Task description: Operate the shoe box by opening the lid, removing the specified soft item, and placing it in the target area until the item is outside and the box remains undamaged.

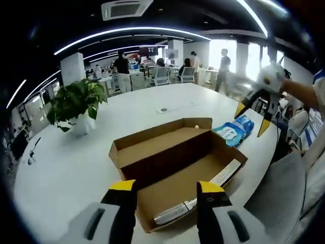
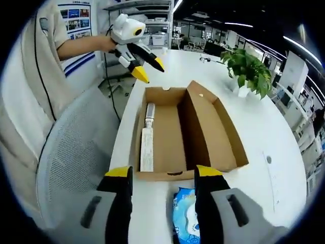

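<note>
A brown cardboard shoe box [image 1: 175,183] lies open on the white table, its lid [image 1: 157,142] folded back flat beside the tray. Along one wall of the tray lies a silver and white tube-like item [image 1: 203,195]. A blue soft pack [image 1: 234,130] rests on the table just outside the box's end. My right gripper [image 1: 252,118] hovers open above that pack. In the right gripper view the blue pack [image 2: 185,216] lies loose between my right gripper's [image 2: 163,173] spread jaws, in front of the box [image 2: 165,132]. My left gripper [image 2: 150,70] hangs open past the box's far end.
A potted green plant [image 1: 76,104] stands on the table [image 1: 61,168] beyond the box. A grey mesh chair [image 2: 71,152] sits against the table edge beside the person's sleeve [image 2: 30,91]. People and desks fill the office behind.
</note>
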`<state>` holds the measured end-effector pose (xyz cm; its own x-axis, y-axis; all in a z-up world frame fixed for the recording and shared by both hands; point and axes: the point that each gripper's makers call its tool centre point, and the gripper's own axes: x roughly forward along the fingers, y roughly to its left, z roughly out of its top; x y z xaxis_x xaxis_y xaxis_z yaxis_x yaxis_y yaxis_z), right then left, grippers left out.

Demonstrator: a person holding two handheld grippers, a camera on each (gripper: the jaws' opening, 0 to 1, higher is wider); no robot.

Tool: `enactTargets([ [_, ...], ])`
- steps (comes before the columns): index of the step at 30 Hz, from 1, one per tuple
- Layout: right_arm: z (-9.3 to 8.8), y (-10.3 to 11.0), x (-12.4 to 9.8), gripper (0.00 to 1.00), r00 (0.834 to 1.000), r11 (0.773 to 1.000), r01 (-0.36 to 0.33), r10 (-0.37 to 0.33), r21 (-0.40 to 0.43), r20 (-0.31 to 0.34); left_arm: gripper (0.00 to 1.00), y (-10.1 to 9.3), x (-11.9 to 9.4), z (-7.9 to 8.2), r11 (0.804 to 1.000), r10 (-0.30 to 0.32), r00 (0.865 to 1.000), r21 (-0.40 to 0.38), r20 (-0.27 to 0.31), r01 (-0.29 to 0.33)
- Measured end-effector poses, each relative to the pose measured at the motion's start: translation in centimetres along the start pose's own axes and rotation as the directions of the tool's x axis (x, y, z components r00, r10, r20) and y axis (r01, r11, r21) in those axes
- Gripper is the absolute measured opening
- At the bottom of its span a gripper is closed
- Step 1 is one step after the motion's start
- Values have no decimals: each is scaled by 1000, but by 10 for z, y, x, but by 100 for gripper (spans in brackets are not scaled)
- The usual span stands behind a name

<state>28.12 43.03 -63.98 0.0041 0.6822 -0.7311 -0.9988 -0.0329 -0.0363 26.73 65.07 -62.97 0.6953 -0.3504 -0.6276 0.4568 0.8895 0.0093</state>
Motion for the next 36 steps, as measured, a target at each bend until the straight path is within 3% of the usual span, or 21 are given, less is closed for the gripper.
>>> enactTargets([
  [10,2,3,28,39,998,998,-51,50,-32,-22,35,21,3,-42,995,76,992,-57,-97,-82],
  [20,1,8,53,38,993,993,-108,105,-46,-54,21,36,2,-75,972,118,978,-183,-172,-149],
  [32,-14,13,79,37,975,981,-183,174,-58,-136,6,40,12,-88,939,106,977,-303,-185,-160],
  [36,-16,13,86,36,969,977,-205,196,-48,-149,6,40,13,-88,931,106,977,-326,-184,-163],
])
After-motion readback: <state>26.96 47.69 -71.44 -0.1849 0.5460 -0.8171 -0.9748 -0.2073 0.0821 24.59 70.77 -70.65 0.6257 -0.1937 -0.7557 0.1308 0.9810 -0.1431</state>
